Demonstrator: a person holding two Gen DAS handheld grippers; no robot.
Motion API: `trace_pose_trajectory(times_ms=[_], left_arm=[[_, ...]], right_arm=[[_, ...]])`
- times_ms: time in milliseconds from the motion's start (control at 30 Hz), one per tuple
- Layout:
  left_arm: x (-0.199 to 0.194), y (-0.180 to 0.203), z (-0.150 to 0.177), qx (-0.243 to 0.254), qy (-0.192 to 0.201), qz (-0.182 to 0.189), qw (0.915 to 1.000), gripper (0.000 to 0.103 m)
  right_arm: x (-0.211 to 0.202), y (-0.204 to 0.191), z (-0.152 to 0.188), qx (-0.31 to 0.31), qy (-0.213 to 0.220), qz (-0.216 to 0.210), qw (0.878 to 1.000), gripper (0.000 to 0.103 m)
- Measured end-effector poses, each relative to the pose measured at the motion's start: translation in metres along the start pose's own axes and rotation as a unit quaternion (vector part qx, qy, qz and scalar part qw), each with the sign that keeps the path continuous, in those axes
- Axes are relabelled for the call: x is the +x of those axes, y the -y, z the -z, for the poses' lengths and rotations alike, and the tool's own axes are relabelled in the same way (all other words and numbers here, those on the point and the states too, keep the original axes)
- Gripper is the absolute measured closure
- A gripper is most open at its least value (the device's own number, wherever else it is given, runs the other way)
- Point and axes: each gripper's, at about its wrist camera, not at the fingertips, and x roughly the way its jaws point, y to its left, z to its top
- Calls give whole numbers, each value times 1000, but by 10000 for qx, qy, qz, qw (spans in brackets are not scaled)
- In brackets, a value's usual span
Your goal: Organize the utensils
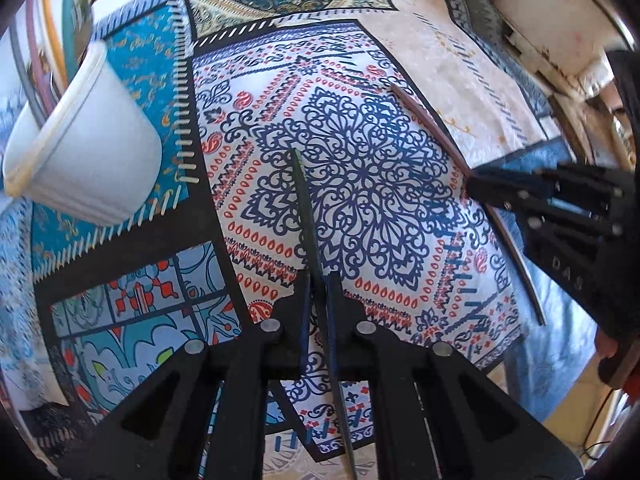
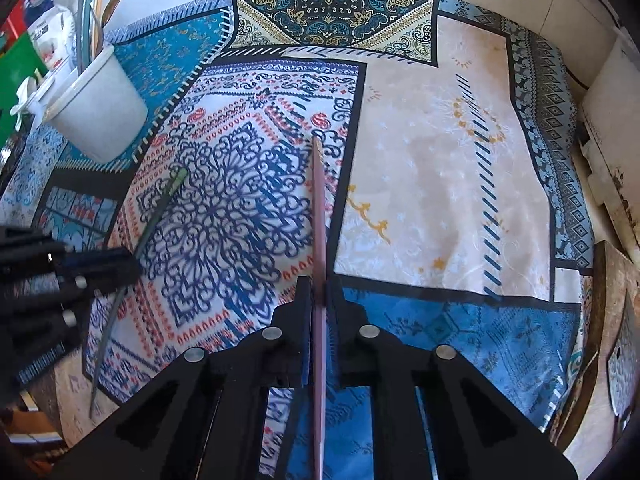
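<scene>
1. The left gripper [image 1: 318, 280] is clamped on a thin green stick [image 1: 306, 208], held above the patterned cloth [image 1: 360, 128].
2. The right gripper [image 2: 319, 286] is clamped on a thin pink stick [image 2: 319, 208], which points forward over the same cloth.
3. A white cup [image 2: 100, 108] stands at the cloth's far left, holding more sticks and utensils upright.

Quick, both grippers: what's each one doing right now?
Left gripper: jaws closed on the green chopstick.
Right gripper: jaws closed on the brown chopstick.
</scene>
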Motion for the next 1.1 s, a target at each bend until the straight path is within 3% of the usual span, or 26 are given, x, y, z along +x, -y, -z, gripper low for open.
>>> trace_pose_trajectory(times_ms=[100,233,400,1100], left_arm=[[0,0,0,69,2,18,10000,98],[-2,-5,-1,-109,-31,181,9998,99],[-17,-12,-2,-301,214,299,9989,99],[-95,-36,3,-666,1223,336,9897,100]], right_arm=[[3,-1,-5,31,44,-23,10000,96],[3,12,-9,447,-103,-501,9977,97],[-17,23,-4,792,110,-766,9938,97],[-65,-2,-23,540,807,-940,9908,97]])
